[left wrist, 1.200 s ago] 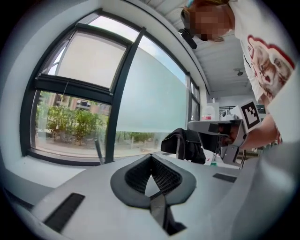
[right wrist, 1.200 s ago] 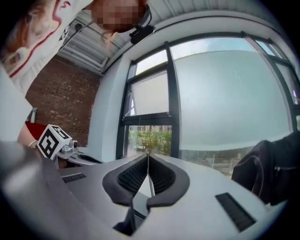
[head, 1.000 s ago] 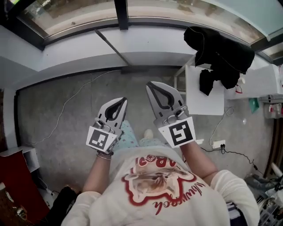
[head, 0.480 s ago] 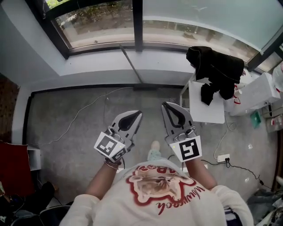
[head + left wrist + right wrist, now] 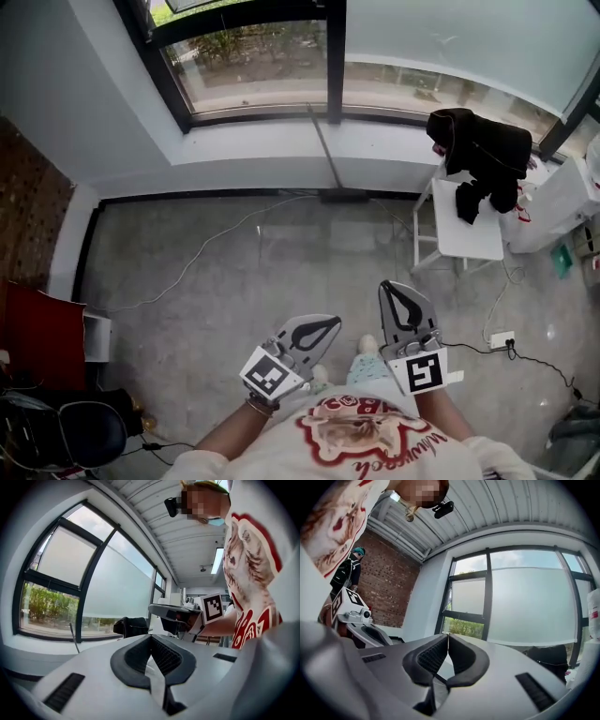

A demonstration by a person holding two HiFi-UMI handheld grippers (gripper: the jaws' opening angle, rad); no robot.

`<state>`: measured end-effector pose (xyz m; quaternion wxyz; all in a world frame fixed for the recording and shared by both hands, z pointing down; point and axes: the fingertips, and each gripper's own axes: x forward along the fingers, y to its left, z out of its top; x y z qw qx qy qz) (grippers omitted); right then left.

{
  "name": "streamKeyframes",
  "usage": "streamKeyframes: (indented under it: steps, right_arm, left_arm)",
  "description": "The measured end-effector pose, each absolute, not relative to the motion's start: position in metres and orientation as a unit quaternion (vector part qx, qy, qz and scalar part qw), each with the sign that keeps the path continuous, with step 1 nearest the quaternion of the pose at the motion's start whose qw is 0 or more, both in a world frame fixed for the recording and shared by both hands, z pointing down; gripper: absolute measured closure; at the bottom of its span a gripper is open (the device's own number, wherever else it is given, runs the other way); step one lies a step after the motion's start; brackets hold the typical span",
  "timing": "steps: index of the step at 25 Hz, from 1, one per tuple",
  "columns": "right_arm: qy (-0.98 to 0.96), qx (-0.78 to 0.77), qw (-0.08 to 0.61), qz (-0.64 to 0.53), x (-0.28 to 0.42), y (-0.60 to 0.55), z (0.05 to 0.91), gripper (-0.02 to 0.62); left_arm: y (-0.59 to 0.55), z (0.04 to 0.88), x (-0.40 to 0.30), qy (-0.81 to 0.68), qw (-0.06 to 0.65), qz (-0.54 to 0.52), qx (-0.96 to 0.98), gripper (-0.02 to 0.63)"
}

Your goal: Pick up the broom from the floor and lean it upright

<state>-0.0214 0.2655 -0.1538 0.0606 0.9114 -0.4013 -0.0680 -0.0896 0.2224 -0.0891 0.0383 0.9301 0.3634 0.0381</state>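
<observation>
The broom (image 5: 325, 152) stands leaning against the white wall below the window, its thin grey handle up on the sill and its dark head (image 5: 345, 197) on the concrete floor. The left gripper view shows that handle (image 5: 74, 639) as a slim stick in front of the window. My left gripper (image 5: 334, 323) and right gripper (image 5: 391, 286) are held close to my chest, well back from the broom. Both point level toward the window. Each one's jaws are shut with nothing between them, as the left gripper (image 5: 151, 637) and right gripper (image 5: 448, 635) show in their own views.
A small white table (image 5: 466, 234) with a black garment (image 5: 480, 150) stands right of the broom. A thin cable (image 5: 187, 267) crosses the floor and a power strip (image 5: 502, 339) lies at the right. A red object (image 5: 37, 328) and a black chair (image 5: 66, 436) are at the left. Another person (image 5: 351, 569) stands by the brick wall.
Both grippers and the head view have drawn back from the window, so more floor shows in front. The broom has stayed leaning against the wall. Both grippers' jaws stayed shut.
</observation>
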Motion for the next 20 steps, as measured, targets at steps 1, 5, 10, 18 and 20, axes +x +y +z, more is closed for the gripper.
streamKeyframes:
  steps: [1,5,10,18,20]
  right_arm:
    - [-0.405,0.909,0.06,-0.074,-0.028,0.266,-0.157,0.568]
    - [-0.409,0.906,0.05,-0.097,-0.041,0.265,-0.172,0.568]
    - [-0.407,0.905,0.059,-0.108,-0.047,0.286,-0.193,0.571]
    - [-0.405,0.908,0.042,-0.102,-0.042,0.33,-0.19,0.571]
    - [-0.409,0.906,0.04,-0.105,-0.044,0.334,-0.189,0.571]
  left_arm:
    - [0.222,-0.091,-0.095,0.361,0.036,0.034,0.931,0.589]
    - [0.217,-0.1,-0.1,0.33,0.051,0.02,0.942,0.589]
    - [0.25,-0.118,-0.105,0.35,0.051,0.004,0.935,0.589]
    - [0.301,-0.134,-0.097,0.373,0.037,-0.017,0.927,0.589]
    - [0.311,-0.133,-0.098,0.378,0.027,-0.018,0.925,0.589]
